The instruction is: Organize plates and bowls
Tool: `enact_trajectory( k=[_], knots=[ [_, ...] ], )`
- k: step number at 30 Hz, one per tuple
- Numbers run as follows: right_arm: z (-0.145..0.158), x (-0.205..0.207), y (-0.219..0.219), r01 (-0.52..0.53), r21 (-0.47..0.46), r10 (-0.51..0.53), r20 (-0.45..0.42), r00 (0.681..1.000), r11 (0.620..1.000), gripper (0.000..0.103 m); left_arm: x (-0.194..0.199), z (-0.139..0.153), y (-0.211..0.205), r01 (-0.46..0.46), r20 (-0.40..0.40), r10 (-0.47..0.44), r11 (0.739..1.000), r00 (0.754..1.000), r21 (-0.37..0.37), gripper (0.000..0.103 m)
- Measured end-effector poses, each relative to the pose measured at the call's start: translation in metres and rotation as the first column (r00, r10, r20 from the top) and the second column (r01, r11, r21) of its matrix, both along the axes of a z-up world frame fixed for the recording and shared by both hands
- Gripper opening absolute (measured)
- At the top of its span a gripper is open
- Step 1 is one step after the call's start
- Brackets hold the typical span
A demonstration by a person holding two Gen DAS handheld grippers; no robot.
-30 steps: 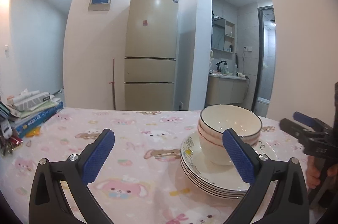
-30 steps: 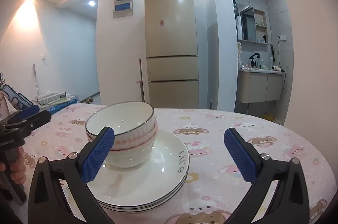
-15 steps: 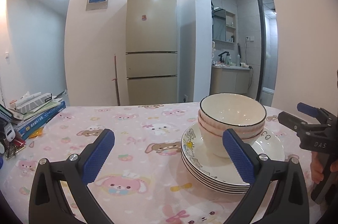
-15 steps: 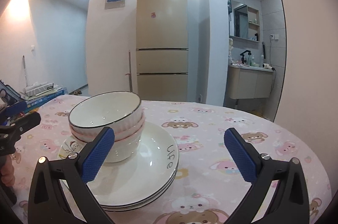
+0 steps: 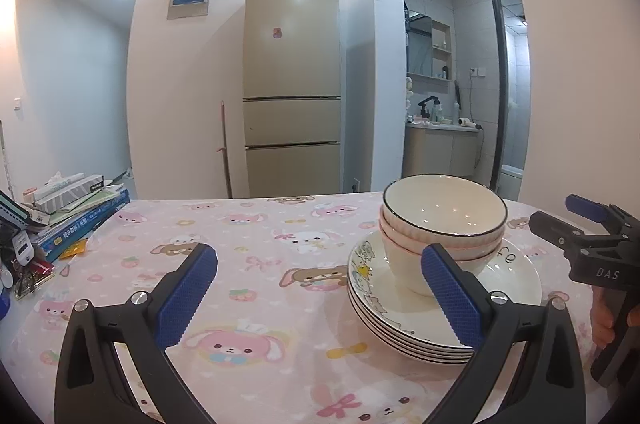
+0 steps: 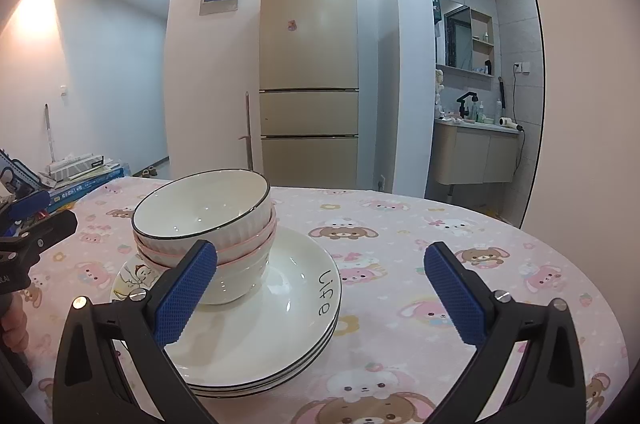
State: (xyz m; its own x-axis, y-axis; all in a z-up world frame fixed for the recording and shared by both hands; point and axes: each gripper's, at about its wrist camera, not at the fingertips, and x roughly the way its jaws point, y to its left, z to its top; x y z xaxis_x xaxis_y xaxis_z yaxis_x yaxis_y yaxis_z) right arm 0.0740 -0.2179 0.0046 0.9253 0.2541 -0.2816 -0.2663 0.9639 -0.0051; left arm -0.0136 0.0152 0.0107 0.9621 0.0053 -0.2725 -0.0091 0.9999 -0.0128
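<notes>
Left wrist view shows the stacking looking finished: a stack of plates (image 5: 404,320) sits on the pink cartoon-print tablecloth (image 5: 256,264), and the nested bowls (image 5: 442,220) stand on the top plate, toward its far left side. The topmost bowl has a thin dark rim; the ones under it show pink edges. No loose plate or bowl lies anywhere else on the cloth in either view, so I judge the task at or close to its end. All that seems left is perhaps centring the bowls, or simply pulling both tools away.

The left gripper (image 5: 320,292) hangs low over the cloth with its blue-padded fingers (image 5: 188,294) spread wide and nothing between them. Its right finger overlaps the plate stack in the picture, but whether it touches the rim I cannot tell.

In the right wrist view the right gripper (image 6: 320,294) is likewise spread wide and holds nothing. Its left finger appears in front of the bowls and plates, and contact cannot be judged there either. The word "life" is printed on the top plate's near right edge.

Each tool shows at the edge of the other's view, flanking the crockery. A pile of books (image 5: 76,220) and boxes occupies the table's far left corner, well apart from the stack, and a beige refrigerator (image 5: 292,79) stands against the back wall.
</notes>
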Motion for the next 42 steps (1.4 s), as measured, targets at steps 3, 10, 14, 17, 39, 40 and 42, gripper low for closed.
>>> enact_trajectory(
  k=[3, 10, 14, 17, 39, 40, 42],
  knots=[
    [-0.0001, -0.0002, -0.0001, -0.002, 0.001, 0.002, 0.0, 1.0, 1.0, 0.103, -0.0009, 0.0004, -0.0037, 0.009, 0.003, -0.009, 1.0, 1.0, 0.012, 0.103],
    [0.0, -0.0008, -0.0005, 0.0, 0.002, 0.0, -0.001, 1.0, 1.0, 0.103, -0.0005, -0.0002, -0.0039, 0.025, 0.0, -0.025, 1.0, 1.0, 0.005, 0.103],
    [0.0002, -0.0021, 0.0, -0.001, 0.001, 0.001, -0.004, 1.0, 1.0, 0.103, -0.0004, -0.0001, -0.0039, 0.024, 0.001, -0.024, 1.0, 1.0, 0.006, 0.103],
    [0.0002, -0.0018, 0.0001, -0.004, 0.001, 0.004, -0.006, 1.0, 1.0, 0.103, -0.0001, -0.0001, -0.0038, 0.024, 0.0, -0.024, 1.0, 1.0, 0.006, 0.103],
    [0.0012, 0.0002, -0.0002, -0.008, -0.004, 0.008, -0.02, 1.0, 1.0, 0.103, -0.0012, -0.0005, -0.002, 0.016, 0.001, -0.016, 1.0, 1.0, 0.008, 0.103],
    [0.0014, 0.0, -0.0005, -0.008, -0.004, 0.008, -0.019, 1.0, 1.0, 0.103, -0.0013, -0.0004, -0.0021, 0.016, 0.001, -0.016, 1.0, 1.0, 0.008, 0.103],
    [0.0014, 0.0001, -0.0005, -0.008, -0.004, 0.008, -0.02, 1.0, 1.0, 0.103, -0.0013, -0.0004, -0.0019, 0.016, 0.001, -0.016, 1.0, 1.0, 0.008, 0.103]
  ],
)
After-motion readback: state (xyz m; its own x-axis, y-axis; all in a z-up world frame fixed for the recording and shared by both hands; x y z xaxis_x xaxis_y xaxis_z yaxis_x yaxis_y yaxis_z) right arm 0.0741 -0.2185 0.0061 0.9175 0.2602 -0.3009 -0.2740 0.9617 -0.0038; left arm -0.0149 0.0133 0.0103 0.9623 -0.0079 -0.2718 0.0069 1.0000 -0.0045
